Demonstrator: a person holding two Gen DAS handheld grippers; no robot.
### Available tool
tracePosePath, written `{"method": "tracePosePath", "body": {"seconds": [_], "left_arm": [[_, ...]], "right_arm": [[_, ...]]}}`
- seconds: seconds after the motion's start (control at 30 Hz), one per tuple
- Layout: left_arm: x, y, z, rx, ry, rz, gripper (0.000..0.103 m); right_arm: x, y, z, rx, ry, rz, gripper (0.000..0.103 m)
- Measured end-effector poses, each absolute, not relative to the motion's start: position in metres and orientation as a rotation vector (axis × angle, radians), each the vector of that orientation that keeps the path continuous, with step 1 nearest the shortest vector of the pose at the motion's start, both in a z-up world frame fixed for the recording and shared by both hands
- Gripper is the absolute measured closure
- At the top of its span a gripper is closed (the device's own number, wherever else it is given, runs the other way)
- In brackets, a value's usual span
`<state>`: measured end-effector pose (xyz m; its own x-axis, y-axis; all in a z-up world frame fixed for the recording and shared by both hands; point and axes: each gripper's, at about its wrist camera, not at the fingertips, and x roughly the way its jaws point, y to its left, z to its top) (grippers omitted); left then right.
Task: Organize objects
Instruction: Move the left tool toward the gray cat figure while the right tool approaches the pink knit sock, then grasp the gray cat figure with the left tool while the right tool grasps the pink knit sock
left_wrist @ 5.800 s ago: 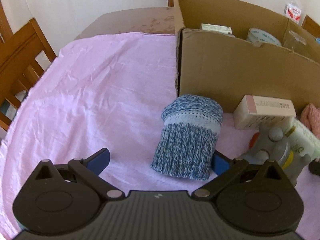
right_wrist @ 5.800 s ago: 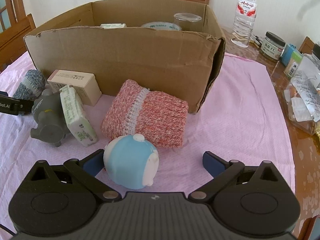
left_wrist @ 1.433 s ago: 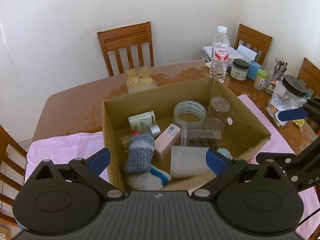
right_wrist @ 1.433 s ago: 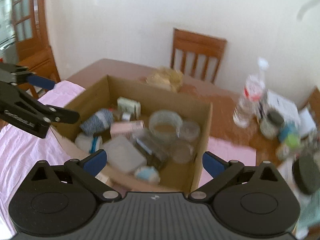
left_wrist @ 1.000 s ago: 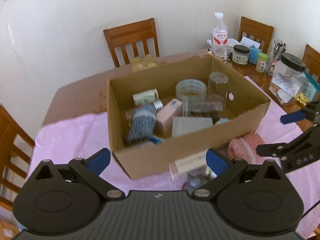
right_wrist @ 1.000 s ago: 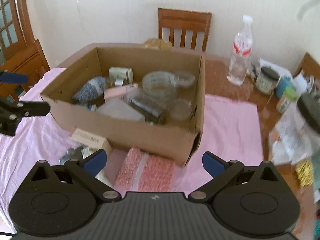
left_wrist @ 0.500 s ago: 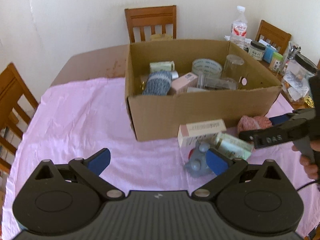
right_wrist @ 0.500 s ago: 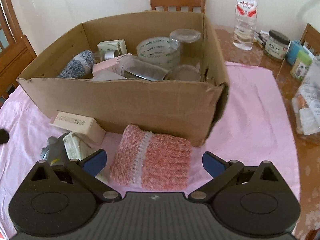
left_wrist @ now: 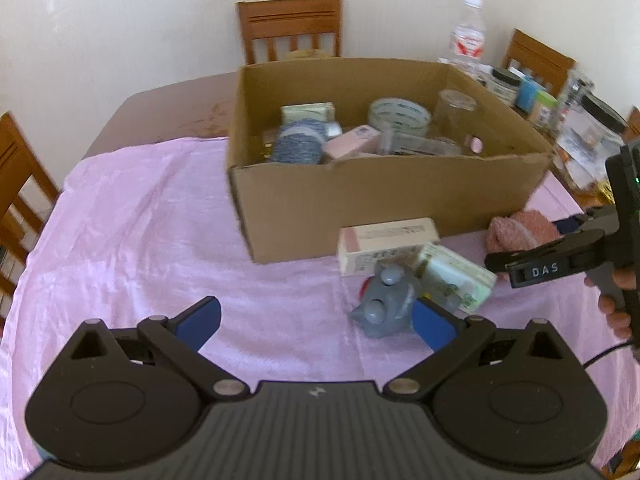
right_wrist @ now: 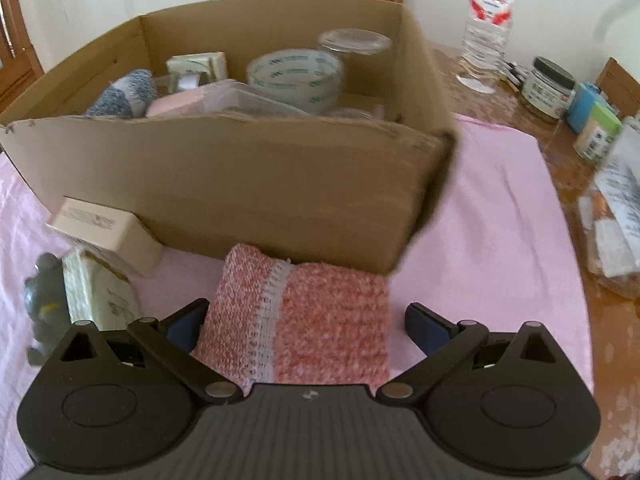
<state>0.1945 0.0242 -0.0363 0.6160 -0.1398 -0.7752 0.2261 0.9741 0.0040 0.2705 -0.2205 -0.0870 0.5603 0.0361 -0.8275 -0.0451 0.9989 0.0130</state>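
**Blue toy and blue knit are in the box, pink knit looks like it's up next**

Left wrist view first: a few seconds back this gripper was down low right behind the blue-grey knit roll on the cloth. Now that blue-grey knit roll (left_wrist: 298, 145) is lying inside the cardboard box (left_wrist: 360, 204), and the left gripper (left_wrist: 316, 316) has pulled back and dropped low again, tongs spread wide with nothing between them. Right in front of its right finger sits the grey toy (left_wrist: 382, 306), with the green-white packet (left_wrist: 456, 280) leaning on it and the pink-and-white carton (left_wrist: 386, 242) behind, against the box wall. You can see the right gripper (left_wrist: 552, 246) off to the side reaching at the pink knit roll (left_wrist: 520, 230).

Right wrist view: the round blue toy that sat in front of this gripper earlier is gone from the cloth; I'd guess it went in the box too, though I can't spot it in there now. The tongs are apart, straddling the pink knit roll (right_wrist: 304, 316), which lies on the pink tablecloth (right_wrist: 488, 216) just in front of the box. Not clamped yet.

So two items down, and four left outside by my count.
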Motion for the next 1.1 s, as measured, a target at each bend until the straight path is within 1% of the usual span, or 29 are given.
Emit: {"method": "tracePosePath", "body": {"seconds": [0.33,0.5,0.77,0.83,0.87,0.9,0.97,1.03,1.1], "left_arm": [[0.200,-0.007,-0.062,0.219,0.899,-0.434,0.002],[0.215,-0.011,-0.081,0.214,0.917,-0.494,0.002],[0.233,-0.014,-0.098,0.220,0.917,-0.614,0.011],[0.234,-0.016,-0.100,0.228,0.914,-0.631,0.016],[0.234,-0.017,-0.100,0.233,0.907,-0.640,0.016],[0.234,-0.018,-0.100,0.239,0.896,-0.646,0.019],[0.234,-0.019,-0.100,0.243,0.887,-0.650,0.021],[0.234,-0.018,-0.099,0.231,0.880,-0.657,0.029],[0.234,-0.015,-0.098,0.216,0.881,-0.654,0.029]], "right_arm": [[0.257,-0.243,-0.090,-0.050,0.971,0.089,0.000],[0.252,-0.244,-0.090,-0.063,0.960,0.118,0.000],[0.247,-0.244,-0.091,-0.066,0.939,0.123,0.000],[0.246,-0.244,-0.091,-0.066,0.932,0.124,0.000],[0.246,-0.245,-0.091,-0.066,0.929,0.125,0.000],[0.245,-0.245,-0.091,-0.066,0.927,0.125,0.000],[0.246,-0.246,-0.091,-0.066,0.924,0.125,0.000],[0.244,-0.246,-0.091,-0.065,0.920,0.125,0.000],[0.245,-0.246,-0.092,-0.065,0.919,0.124,0.000]]}}
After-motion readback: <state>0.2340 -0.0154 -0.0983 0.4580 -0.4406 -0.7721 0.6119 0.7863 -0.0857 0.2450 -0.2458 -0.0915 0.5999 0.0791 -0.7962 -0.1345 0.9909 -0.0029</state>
